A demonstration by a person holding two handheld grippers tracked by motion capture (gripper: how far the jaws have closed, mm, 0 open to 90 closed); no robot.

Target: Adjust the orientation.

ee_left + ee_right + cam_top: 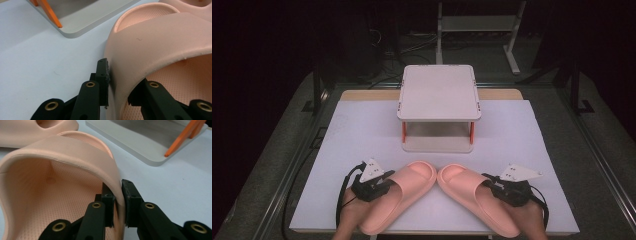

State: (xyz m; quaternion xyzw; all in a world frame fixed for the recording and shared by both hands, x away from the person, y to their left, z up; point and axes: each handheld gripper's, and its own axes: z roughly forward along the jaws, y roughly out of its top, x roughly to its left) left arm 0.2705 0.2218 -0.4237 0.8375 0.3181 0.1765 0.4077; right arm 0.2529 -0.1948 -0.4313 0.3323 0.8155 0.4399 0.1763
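Two pink slide slippers lie side by side on the white mat, toes angled in toward each other. My left gripper (386, 183) (120, 82) is shut on the outer side of the left slipper (407, 190) (162, 40) strap, one jaw outside the wall and one inside the shoe. My right gripper (493, 186) (119, 192) is shut on the right slipper (472, 197) (70, 147), pinching the outer edge of its strap between both pads. Both slippers rest flat on the mat. Each gripper view also catches the other slipper's toe (195, 7) (50, 132) at its top edge.
A small grey two-level rack (439, 92) (82, 22) (140, 142) with orange posts stands at the middle back of the mat (362, 130), just beyond the slippers' toes. Its top and lower shelf are bare. The table's front edge lies right behind my hands.
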